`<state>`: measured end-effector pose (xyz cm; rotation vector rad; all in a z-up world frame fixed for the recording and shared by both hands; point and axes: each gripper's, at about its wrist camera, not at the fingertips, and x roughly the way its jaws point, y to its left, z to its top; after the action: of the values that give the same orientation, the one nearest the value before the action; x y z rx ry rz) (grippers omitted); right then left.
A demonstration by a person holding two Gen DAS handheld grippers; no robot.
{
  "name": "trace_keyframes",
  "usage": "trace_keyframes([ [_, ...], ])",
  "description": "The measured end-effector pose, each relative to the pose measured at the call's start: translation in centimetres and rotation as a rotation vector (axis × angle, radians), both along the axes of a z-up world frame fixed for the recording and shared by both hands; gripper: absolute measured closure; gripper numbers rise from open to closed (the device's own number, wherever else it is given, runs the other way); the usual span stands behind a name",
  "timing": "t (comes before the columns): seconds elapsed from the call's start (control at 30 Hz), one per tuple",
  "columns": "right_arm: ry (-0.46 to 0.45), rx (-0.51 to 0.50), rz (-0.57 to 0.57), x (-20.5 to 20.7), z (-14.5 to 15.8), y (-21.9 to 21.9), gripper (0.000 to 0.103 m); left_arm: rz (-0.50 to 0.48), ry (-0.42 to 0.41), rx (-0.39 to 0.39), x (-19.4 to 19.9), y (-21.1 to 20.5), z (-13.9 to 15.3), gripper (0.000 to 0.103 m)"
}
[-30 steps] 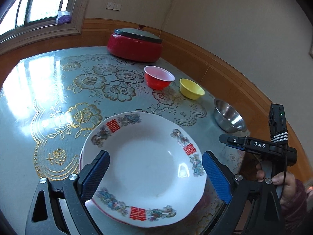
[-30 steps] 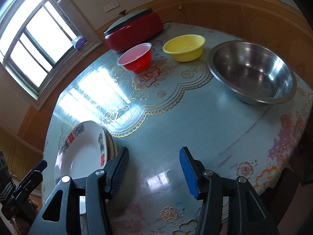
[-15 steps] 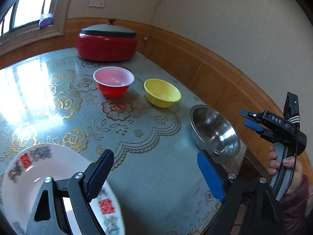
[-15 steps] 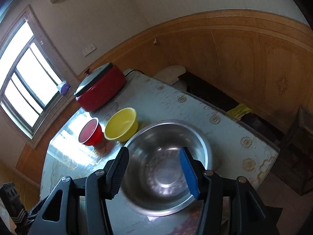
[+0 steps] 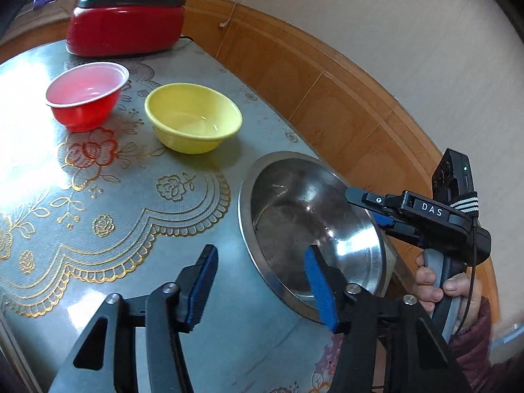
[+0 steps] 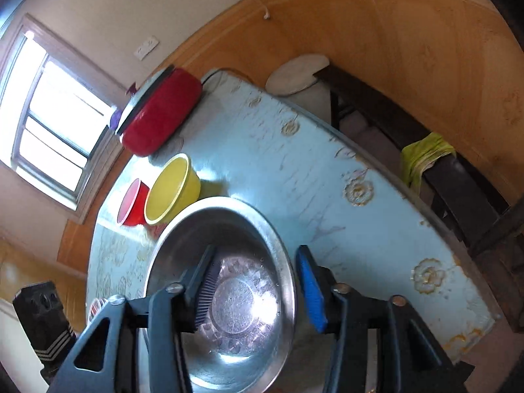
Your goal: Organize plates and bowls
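Wooden panelling runs along the lower wall behind the desk, which is covered with a pale blue cloth patterned with gold flowers and scalloped lace edging. A red pot with a dark lid is seen at the far end, close to the window. Near it, a red bowl and a yellow bowl are set side by side, close together but apart in the left wrist view. A steel bowl is placed nearer, at the desk's edge, well apart from the yellow bowl in that view.

The left gripper is held low over the near rim of the steel bowl. Its jaws are closing, with the rim between them: one blue pad is seen outside the bowl over the cloth, the other inside the bowl. No pressing on the rim is shown.

The right gripper is held at the opposite side of the same bowl. Its jaws are closing as well, one pad inside the bowl and the other outside its rim; the rim lies between them, and contact is not seen. In the left wrist view the same gripper is seen reaching over the bowl's far rim, carried by a hand in a dark red sleeve.

A dark bench with a yellow-green cloth draped on it is visible beyond the desk.
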<state>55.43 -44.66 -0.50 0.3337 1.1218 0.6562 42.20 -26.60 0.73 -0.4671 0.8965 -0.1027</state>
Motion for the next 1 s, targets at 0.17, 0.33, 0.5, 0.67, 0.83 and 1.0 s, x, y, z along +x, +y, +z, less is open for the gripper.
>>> trace_keyframes([
  [0.17,-0.041,-0.029,0.049,-1.0,-0.3,1.3,0.087,-0.001,0.012,0.072,-0.5,0.1,-0.4,0.082],
  [0.33,-0.058,0.002,0.150,-1.7,-0.1,3.7,0.090,0.043,0.003,0.084,-3.4,2.1,0.3,0.082],
  [0.5,-0.049,0.016,0.260,-3.1,0.0,6.9,0.089,0.094,0.000,0.119,-6.5,3.6,1.0,0.082],
  [0.67,-0.033,0.002,0.328,-4.1,-0.4,8.5,0.088,0.132,0.029,0.131,-8.3,3.9,0.3,0.082],
  [0.83,-0.024,-0.018,0.378,-4.7,-0.8,9.4,0.088,0.175,0.036,0.178,-9.5,3.7,0.2,0.079],
  [1.0,-0.019,-0.010,0.440,-5.2,-1.0,10.5,0.088,0.210,0.061,0.208,-10.4,4.3,0.4,0.079],
])
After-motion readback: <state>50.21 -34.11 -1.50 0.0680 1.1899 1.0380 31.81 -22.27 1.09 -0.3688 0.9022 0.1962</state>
